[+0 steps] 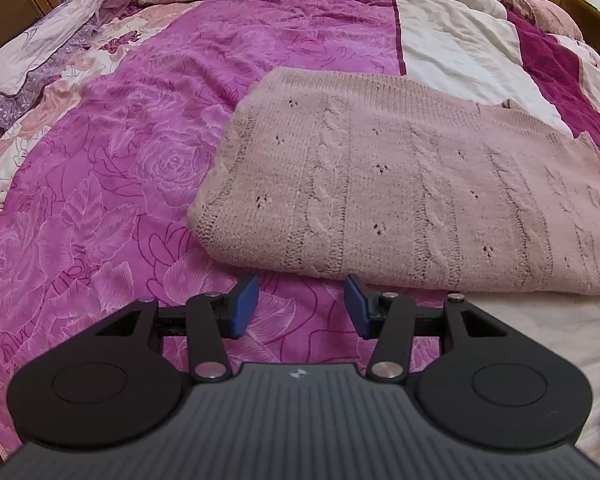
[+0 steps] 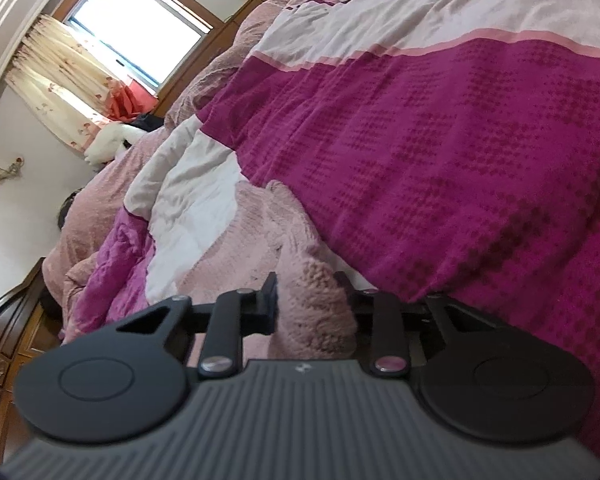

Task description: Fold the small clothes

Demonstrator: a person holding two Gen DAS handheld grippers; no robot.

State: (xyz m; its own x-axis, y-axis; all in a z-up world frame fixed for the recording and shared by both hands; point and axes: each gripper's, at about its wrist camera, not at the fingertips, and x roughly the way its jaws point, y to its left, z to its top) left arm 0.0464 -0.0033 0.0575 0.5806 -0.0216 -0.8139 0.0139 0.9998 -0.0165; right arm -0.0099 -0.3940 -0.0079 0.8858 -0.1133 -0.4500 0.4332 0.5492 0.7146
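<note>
My left gripper (image 1: 302, 306) hangs over the near edge of the bed, jaws apart, nothing between the blue pads (image 1: 244, 306), only the magenta rose-print quilt (image 1: 100, 184) showing through the gap. The pink cable-knit sweater (image 1: 400, 184) lies folded flat just ahead of those fingertips, its near folded edge just beyond the pads without touching them, the bulk of it spreading up and off to the right across the quilt and onto a white patch of bedding (image 1: 452, 48).

Over on my right gripper (image 2: 306, 306), different story: a thick bunch of the same pink knit (image 2: 316, 320) fills the gap between the fingers, the left finger (image 2: 268, 304) pressing into it, the right finger mostly buried behind the wool. I'm clamped on the sweater here, gripping it at its edge. From the grip the knit runs away up and to the left, lying against the dark magenta checked blanket (image 2: 440, 168) on one side and white bedding on the other. A window (image 2: 140, 24) with pale curtains (image 2: 56, 92) sits far off at upper left, beyond the bed
</note>
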